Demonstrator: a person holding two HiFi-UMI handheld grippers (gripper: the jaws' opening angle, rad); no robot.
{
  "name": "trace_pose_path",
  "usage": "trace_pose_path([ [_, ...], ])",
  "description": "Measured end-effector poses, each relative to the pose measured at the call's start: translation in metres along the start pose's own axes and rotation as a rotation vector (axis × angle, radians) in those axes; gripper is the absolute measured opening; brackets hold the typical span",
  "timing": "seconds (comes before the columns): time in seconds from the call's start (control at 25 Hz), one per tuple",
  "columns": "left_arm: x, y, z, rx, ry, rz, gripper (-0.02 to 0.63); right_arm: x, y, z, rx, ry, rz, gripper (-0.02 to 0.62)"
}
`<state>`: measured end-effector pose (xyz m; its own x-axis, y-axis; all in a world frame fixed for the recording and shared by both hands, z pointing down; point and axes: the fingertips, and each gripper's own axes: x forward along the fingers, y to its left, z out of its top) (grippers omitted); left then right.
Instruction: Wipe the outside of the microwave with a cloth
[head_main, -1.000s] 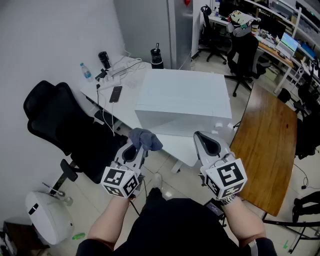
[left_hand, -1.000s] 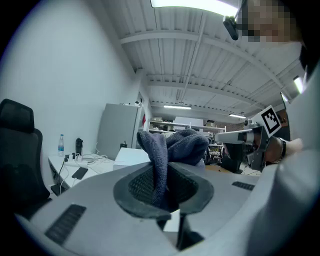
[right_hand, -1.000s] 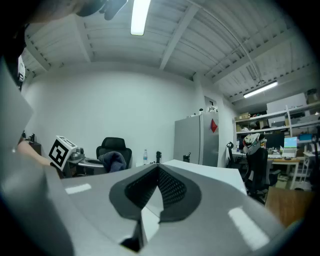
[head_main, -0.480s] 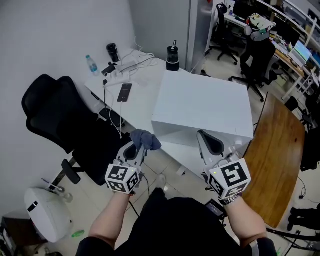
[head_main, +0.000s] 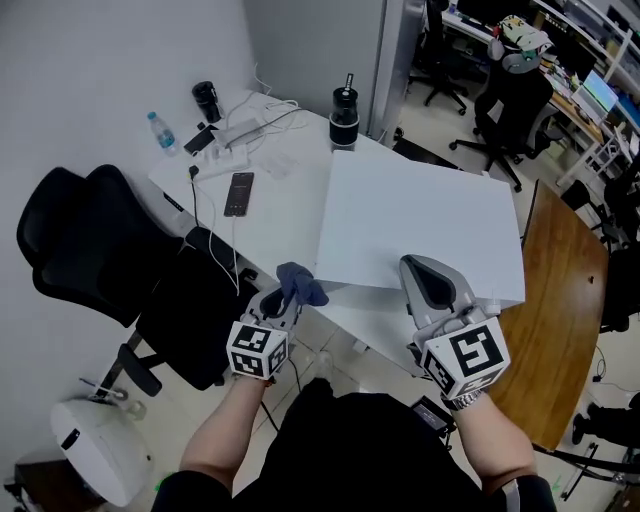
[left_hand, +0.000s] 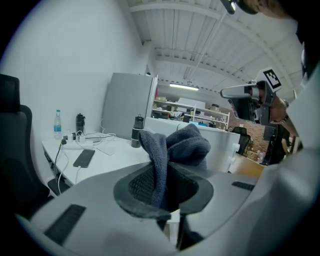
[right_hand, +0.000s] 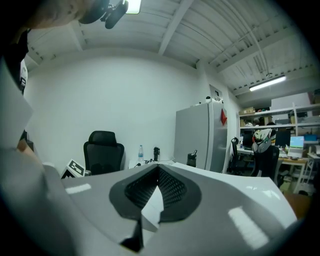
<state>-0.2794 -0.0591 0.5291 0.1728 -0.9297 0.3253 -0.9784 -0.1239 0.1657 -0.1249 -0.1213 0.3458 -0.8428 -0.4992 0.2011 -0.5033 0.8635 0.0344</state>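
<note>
The left gripper (head_main: 280, 303) pinches a dark blue cloth (head_main: 301, 284) in its jaws, just beside the near-left corner of the white microwave (head_main: 420, 225) on the worktop (head_main: 285, 195); the right gripper (head_main: 433, 287) has its jaws pressed together

Black office chair (head_main: 90, 255) beside a white desk (head_main: 290, 205) near a pale wall (head_main: 90, 60), wooden table (head_main: 560, 300) at the right

Holds the left hand-held gripper (head_main: 282, 298) and the right hand-held gripper (head_main: 425, 272) out ahead on bare forearms (head_main: 215, 445), both tipped slightly down. Pinches a dark blue cloth (head_main: 301, 284) in the left jaws; presses the right jaws together, empty.
</note>
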Motion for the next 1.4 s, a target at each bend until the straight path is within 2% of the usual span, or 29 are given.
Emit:
trace_pose_path([
  [0.36,0.051,0.011,-0.006,0.038,0.077,-0.131,0.058,0.028,-0.025,0.006,0.016,0.017,-0.091,0.002],
  [0.64,0.080,0.022,-0.004,0.058,0.108,-0.183,0.058,0.042,-0.035,0.004,0.027,0.026,-0.139,0.002],
  [1.4,0.166,0.064,0.020,0.083,0.146,-0.187,0.057,0.049,-0.078,0.009,0.038,0.016,-0.251,0.002],
])
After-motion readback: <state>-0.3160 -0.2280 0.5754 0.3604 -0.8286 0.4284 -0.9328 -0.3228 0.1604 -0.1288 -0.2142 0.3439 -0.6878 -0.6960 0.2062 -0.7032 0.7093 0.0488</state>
